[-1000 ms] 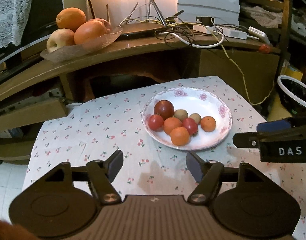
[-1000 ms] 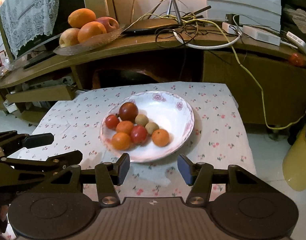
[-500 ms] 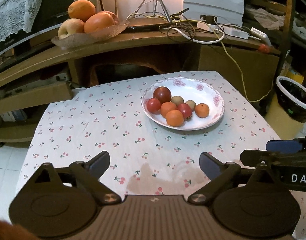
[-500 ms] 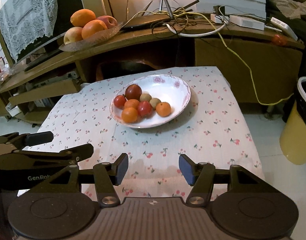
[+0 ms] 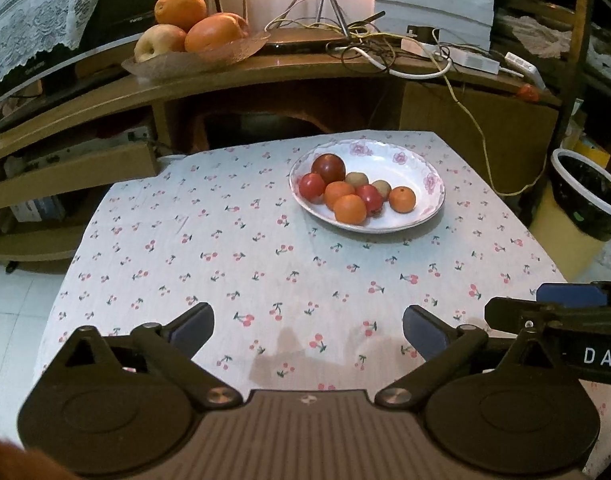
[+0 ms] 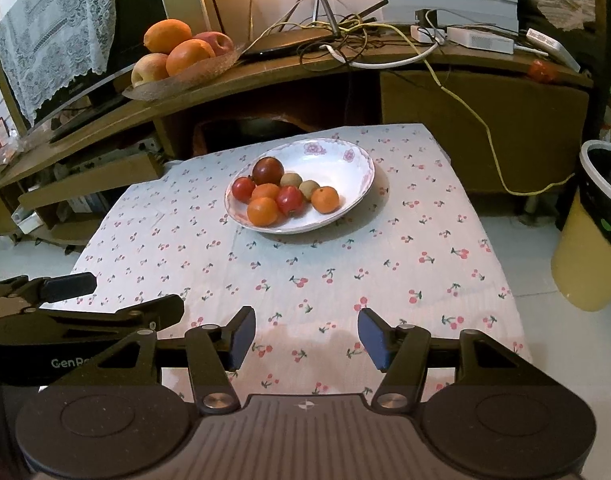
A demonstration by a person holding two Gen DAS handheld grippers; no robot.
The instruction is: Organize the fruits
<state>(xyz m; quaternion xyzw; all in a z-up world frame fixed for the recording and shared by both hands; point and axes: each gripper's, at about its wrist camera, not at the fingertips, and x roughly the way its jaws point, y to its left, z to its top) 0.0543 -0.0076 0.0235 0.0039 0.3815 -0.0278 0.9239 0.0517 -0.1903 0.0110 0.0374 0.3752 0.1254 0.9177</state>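
A white flowered plate stands on the far half of the cherry-print tablecloth. It holds several small fruits: a dark red one, red ones, orange ones and two brownish ones. My left gripper hangs over the near edge of the table, jaws spread wide, nothing between them. My right gripper is beside it, open about halfway, also empty. Each gripper shows at the edge of the other's view.
A glass dish with oranges and apples sits on the wooden shelf behind the table. Cables and a router lie there too. A small red fruit rests at the shelf's right end. A yellow bin stands right of the table.
Both grippers have drawn back from the plate toward the near table edge. The left jaws have spread wider. The right jaws look about the same.
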